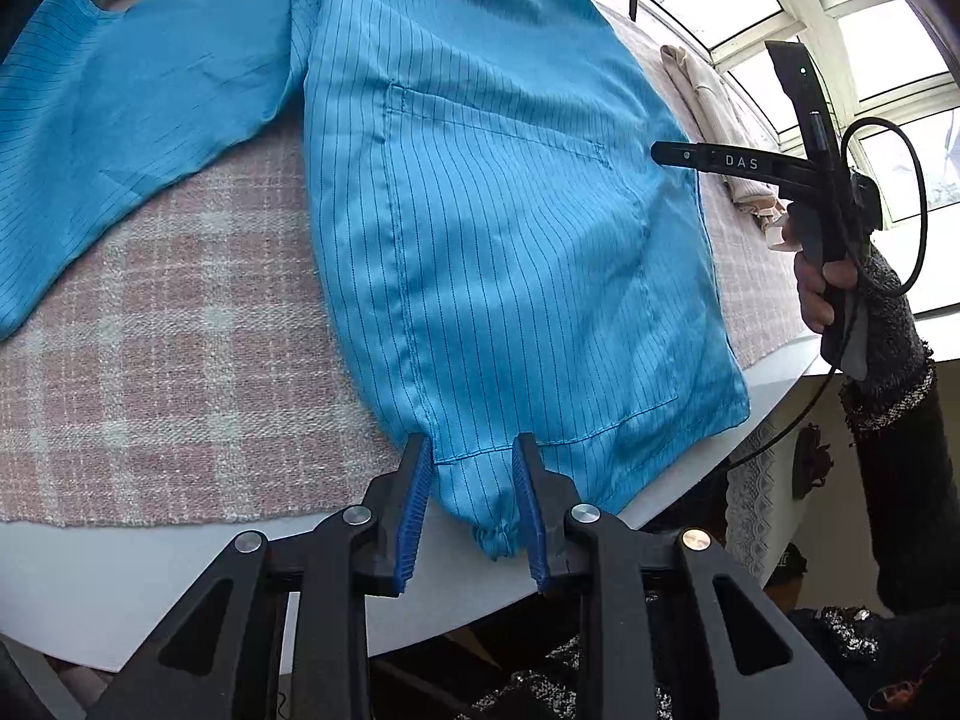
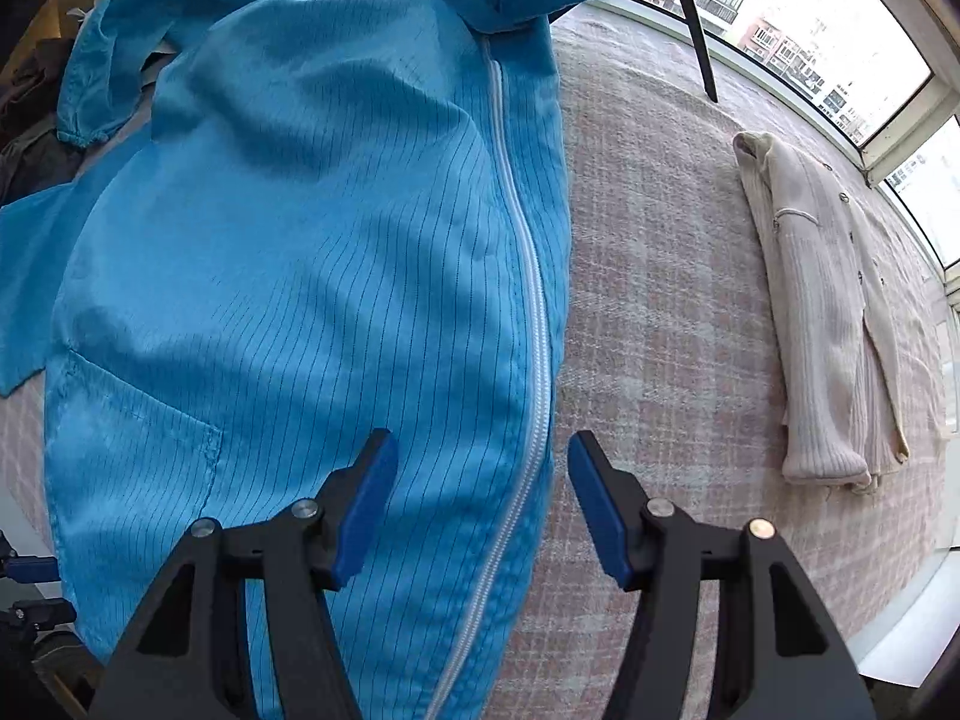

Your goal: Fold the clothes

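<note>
A bright blue pinstriped garment [image 1: 492, 228] with a patch pocket lies spread on the pink plaid cloth. In the left wrist view its gathered elastic end [image 1: 495, 534] hangs over the table's near edge. My left gripper [image 1: 474, 468] is shut on it, the blue pads pressing either side of the fabric. In the right wrist view the same garment [image 2: 300, 270] shows its white zipper [image 2: 531, 300] along its right edge. My right gripper [image 2: 483, 462] hovers open just above that zipper edge, nothing between its pads. The left wrist view also shows the right gripper [image 1: 720, 102], held by a hand, over the garment's right side.
A folded beige knit cardigan [image 2: 828, 330] lies at the right on the plaid cloth [image 2: 660, 300], near the windows. The white table edge [image 1: 180, 570] runs just in front of my left gripper. A black tripod leg [image 2: 696, 30] stands at the far edge.
</note>
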Demonstrator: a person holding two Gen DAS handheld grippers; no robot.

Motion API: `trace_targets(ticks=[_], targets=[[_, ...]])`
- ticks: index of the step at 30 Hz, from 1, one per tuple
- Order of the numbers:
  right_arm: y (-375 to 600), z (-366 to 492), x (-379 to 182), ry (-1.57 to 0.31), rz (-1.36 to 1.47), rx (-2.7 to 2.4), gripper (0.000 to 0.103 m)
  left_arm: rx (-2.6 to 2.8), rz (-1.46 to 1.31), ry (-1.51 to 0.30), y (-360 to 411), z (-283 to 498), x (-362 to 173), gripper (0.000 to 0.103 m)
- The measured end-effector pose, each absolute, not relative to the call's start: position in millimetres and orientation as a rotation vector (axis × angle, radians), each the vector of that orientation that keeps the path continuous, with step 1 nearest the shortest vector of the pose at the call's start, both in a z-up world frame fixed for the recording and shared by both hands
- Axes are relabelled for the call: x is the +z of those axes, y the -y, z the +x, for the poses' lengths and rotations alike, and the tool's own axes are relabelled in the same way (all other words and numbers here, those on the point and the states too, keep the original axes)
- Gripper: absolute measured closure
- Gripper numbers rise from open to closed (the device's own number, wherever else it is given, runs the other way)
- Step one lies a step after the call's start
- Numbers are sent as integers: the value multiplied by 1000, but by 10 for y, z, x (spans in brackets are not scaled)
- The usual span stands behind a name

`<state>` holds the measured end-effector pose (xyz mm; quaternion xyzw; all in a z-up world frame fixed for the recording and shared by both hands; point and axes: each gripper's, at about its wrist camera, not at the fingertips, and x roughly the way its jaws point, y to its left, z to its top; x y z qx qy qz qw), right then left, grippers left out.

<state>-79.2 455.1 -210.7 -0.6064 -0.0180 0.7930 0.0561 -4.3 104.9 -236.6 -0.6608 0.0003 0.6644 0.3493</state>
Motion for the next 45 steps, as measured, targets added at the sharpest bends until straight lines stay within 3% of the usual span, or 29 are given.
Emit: trace_targets(ticks=[1, 2, 3, 10, 14, 16, 21, 25, 31, 35, 43, 45], targets=[[-4562, -821, -2157, 44, -1872, 2405, 66, 1726, -1708, 6, -1051, -47, -2358, 93], [-4567, -832, -2181, 40, -1896, 2406, 98, 1732, -1696, 19, -1052, -52, -2323, 96], [-4574, -836, -2187, 44, -1911, 2407, 99, 1736, -1681, 31, -1057, -59, -2277, 96], [-5144, -712, -1945, -90, -1804, 2407, 99, 1758, -1584, 49, -1191, -228, -1989, 95], [-5423, -709, -2014, -195, -1808, 2363, 99, 1768, -1617, 74, -1048, -267, -2062, 83], [-5452, -716, -2078, -210, -1829, 2345, 99, 1762, -1652, 78, -995, -246, -2160, 83], [-5213, -655, -2060, 88, -1805, 2301, 94, 1697, -1700, 59, -1047, -90, -2417, 83], [-4852, -372, -1668, 300, -1698, 2365, 71, 1688, -1685, 50, -1136, -48, -2456, 83], [-3947, 240, -1336, 96, -2055, 2725, 60, 1638, -1649, 147, -1248, -166, -2383, 83], [-3415, 521, -1428, 144, -2241, 2792, 60, 1629, -1627, 98, -1374, -260, -2316, 83], [-3036, 601, -1843, 311, -2313, 2735, 60, 1615, -1615, 55, -1485, -332, -2279, 83], [-3044, 534, -1950, 339, -2273, 2696, 67, 1637, -1621, 40, -1433, -302, -2278, 77]])
